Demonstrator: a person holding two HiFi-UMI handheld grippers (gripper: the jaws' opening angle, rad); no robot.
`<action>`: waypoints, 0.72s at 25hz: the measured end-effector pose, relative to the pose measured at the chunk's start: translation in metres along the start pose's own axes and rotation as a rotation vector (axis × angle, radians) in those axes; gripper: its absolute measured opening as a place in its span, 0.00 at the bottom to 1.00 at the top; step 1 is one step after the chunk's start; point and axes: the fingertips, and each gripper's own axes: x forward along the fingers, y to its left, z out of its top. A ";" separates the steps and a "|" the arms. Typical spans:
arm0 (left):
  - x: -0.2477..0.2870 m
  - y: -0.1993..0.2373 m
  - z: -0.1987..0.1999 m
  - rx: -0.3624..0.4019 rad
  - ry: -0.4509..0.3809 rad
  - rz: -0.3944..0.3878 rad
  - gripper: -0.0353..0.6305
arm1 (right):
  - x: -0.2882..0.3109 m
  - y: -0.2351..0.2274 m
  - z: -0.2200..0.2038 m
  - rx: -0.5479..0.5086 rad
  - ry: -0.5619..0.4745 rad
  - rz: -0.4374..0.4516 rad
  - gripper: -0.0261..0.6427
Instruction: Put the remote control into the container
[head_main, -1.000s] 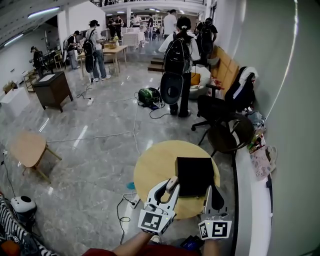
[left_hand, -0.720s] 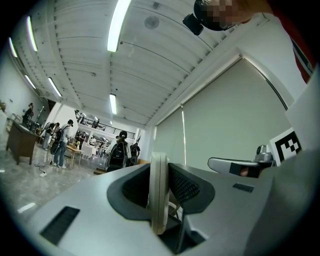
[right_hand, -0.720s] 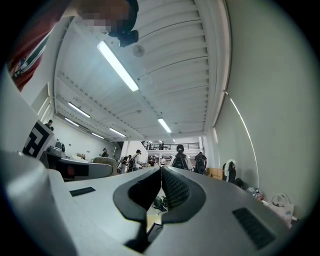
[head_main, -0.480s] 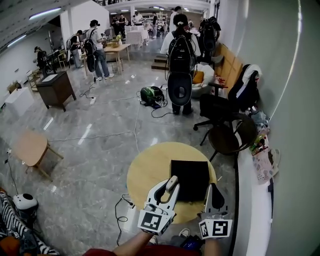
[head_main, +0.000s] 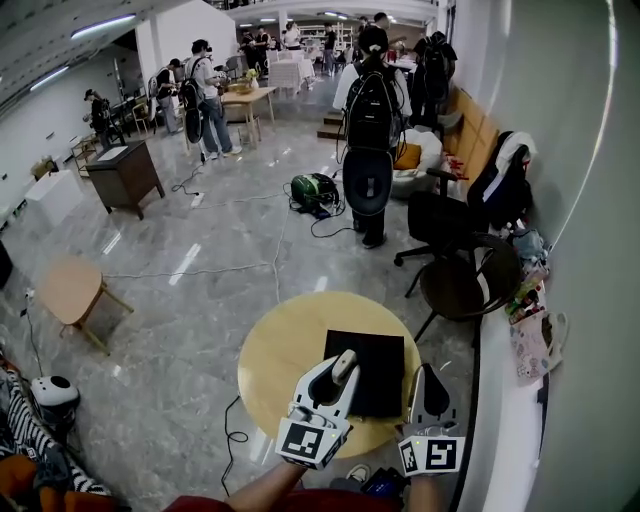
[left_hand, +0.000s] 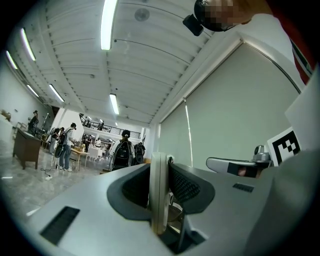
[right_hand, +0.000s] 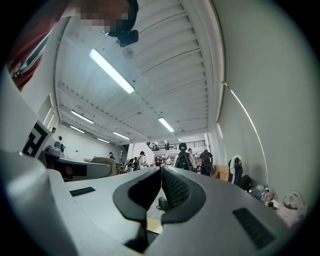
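Pale plastic remote control (left_hand: 159, 196), pinched edge-on across its thin middle by the left gripper's (head_main: 338, 374) fingers, looks light, stiff and slick, the black container (head_main: 378, 358) at one o'clock on the bench (head_main: 280, 350), while the right gripper's (head_main: 428, 376) fingers are closed and empty.

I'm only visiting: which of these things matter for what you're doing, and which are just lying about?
In the job:
remote control, clamped in the left gripper
black container on the round table
right gripper, shut and empty

Just lying about:
small wooden table
green bag on the floor
black office chair
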 end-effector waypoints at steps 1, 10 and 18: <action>0.007 -0.005 0.001 0.000 -0.019 0.002 0.22 | 0.002 -0.008 -0.001 0.004 -0.002 0.007 0.07; 0.041 -0.033 -0.013 0.042 0.052 0.097 0.22 | 0.012 -0.063 -0.009 0.033 -0.008 0.074 0.07; 0.056 -0.036 -0.012 0.041 0.019 0.119 0.22 | 0.025 -0.077 -0.010 0.043 -0.011 0.103 0.07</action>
